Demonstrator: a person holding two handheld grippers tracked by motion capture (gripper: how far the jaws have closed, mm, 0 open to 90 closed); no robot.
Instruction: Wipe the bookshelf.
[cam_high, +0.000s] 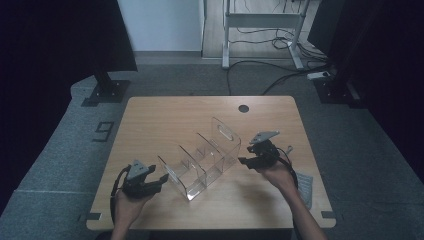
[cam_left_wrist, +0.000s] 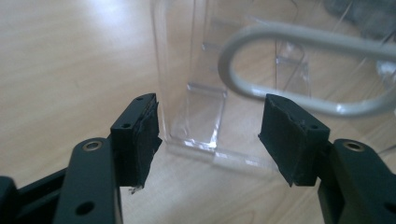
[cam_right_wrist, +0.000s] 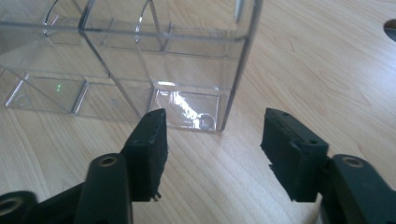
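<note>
A clear organizer (cam_high: 202, 161) sits at the centre of the high view on a wooden tabletop (cam_high: 160, 117), its dividers running diagonally from lower left to upper right, with a handle slot in the tall end wall at upper right. The left tool (cam_high: 159, 181), at lower left, points at the organizer's near low end; in the left gripper view its jaws stand partly open with nothing between the pads, the clear base (cam_left_wrist: 196, 126) just ahead of them and a pale cable (cam_left_wrist: 299, 39) looping across the upper right. The right tool (cam_high: 243, 161), right of centre, faces the organizer's tall end; in the right gripper view its jaws are likewise partly open and empty, the organizer's corner (cam_right_wrist: 205, 100) just beyond the tips, not touching. A round hole (cam_high: 243, 108) marks the tabletop's far edge.
</note>
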